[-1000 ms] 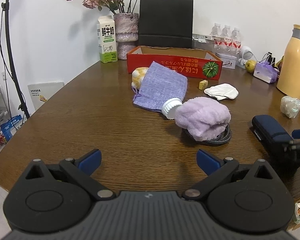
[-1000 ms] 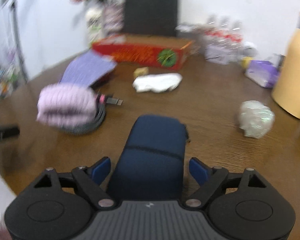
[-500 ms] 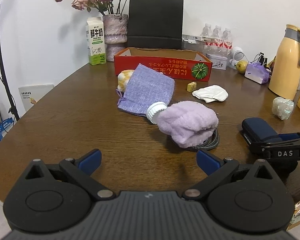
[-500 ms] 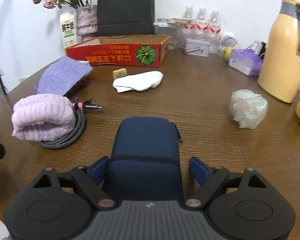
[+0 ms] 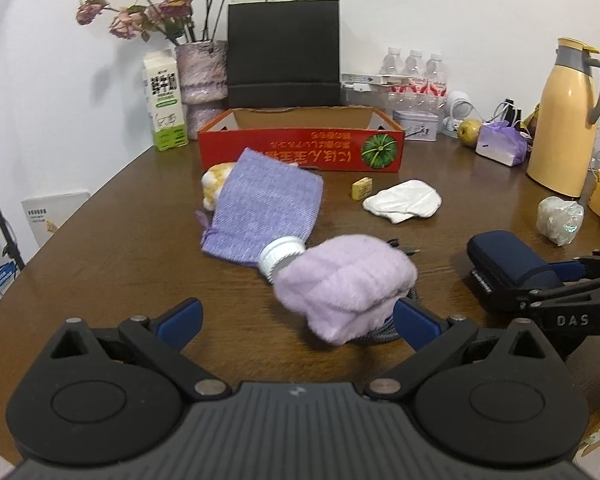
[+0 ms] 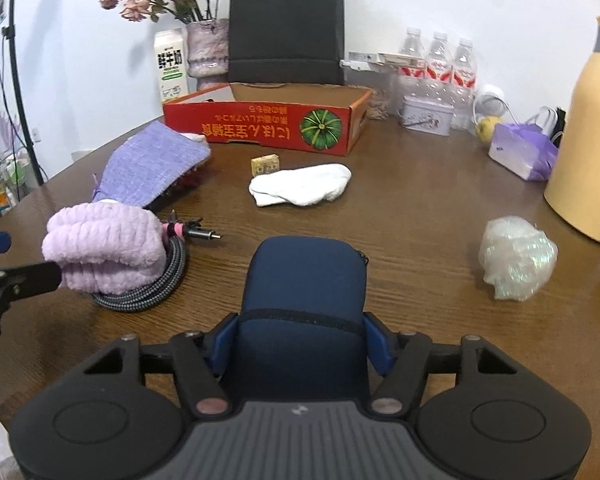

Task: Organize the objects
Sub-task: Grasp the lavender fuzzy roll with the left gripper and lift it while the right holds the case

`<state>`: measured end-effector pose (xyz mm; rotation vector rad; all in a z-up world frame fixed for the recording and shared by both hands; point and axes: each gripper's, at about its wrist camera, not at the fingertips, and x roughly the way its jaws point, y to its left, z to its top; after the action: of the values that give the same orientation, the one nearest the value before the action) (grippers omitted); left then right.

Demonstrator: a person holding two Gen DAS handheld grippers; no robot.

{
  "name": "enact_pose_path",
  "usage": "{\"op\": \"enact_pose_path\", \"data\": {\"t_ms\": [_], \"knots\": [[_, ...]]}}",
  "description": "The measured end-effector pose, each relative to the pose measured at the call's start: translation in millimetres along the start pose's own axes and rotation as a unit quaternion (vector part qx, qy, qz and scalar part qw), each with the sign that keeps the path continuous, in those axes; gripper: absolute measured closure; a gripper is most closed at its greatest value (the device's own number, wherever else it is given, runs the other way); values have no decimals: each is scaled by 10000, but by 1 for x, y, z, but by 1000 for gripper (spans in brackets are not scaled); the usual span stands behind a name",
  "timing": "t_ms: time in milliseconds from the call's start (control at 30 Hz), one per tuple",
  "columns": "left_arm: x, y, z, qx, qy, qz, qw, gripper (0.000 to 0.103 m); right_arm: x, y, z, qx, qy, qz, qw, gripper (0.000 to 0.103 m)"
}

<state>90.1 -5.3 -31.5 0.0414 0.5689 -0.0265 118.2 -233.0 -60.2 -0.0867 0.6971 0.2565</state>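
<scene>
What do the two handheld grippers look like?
Both match. The left gripper and right gripper have black linkage arms on round pivot housings, silver pins, a ribbed grey centre plate bearing a small logo, and blue finger pads. White "DAS" lettering marks the right one's side.

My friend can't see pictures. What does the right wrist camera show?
The right gripper has just been closing its jaws on a dark blue case lying on a brown wooden table. Left of it, a fluffy lilac towel sits on a coiled cable; a red cardboard box stands behind.
</scene>
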Motion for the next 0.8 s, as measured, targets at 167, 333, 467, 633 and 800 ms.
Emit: {"op": "enact_pose_path", "data": {"t_ms": [167,333,467,633,800], "knots": [[9,-9,10,192,-23,-78,9998,0,4,-3,1,-83,-25,-26,10000,40],[25,-13,16,342,93,-174,9992,0,8,-4,-1,-183,-52,-9,9998,39],[32,-14,20,360,42,-240,9991,0,11,-4,-2,-236,-55,39,9997,38],[39,-13,18,406,142,-447,9981,12,12,-6,-4,-185,-51,109,9998,36],[37,-11,14,319,230,-695,9968,41,13,-9,-4,-93,-15,161,9998,34]]}}
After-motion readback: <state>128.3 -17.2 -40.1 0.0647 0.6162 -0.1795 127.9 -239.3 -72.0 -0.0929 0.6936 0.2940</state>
